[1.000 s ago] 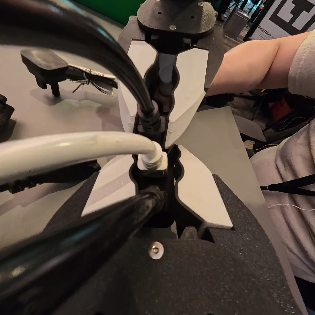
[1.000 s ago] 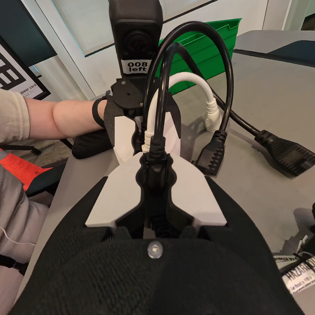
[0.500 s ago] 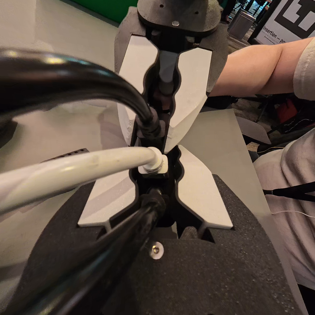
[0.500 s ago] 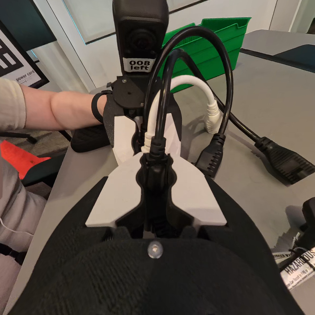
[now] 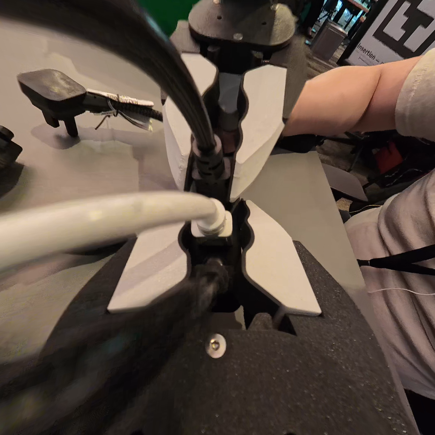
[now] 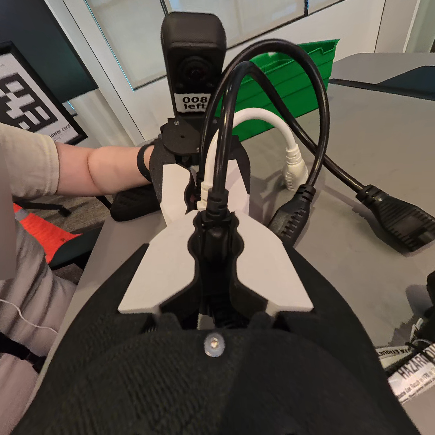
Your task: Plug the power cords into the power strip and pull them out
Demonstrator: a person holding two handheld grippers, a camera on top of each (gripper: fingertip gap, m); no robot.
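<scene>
Shifted slightly — both grippers and their cables. Left gripper [image 5: 215,226]: fingers pinching narrow black power strip [image 5: 213,242], white plug [image 5: 211,224] seated. Right gripper [image 6: 215,231]: fingers pinching black moulded plug [image 6: 215,231] above grey table [image 6: 367,164]. Risk — stiff looped cords twisting the strip, judged likely to skew extraction.

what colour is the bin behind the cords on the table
Green; the bin shows best in the right wrist view, behind the looping black and white cords.

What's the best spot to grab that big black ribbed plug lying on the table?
Probably grip the black ribbed plug across its two long ribbed sides, coming straight down from above. It lies flat on the grey table, its cord trails off one end, and the ribs should help grip.
</scene>
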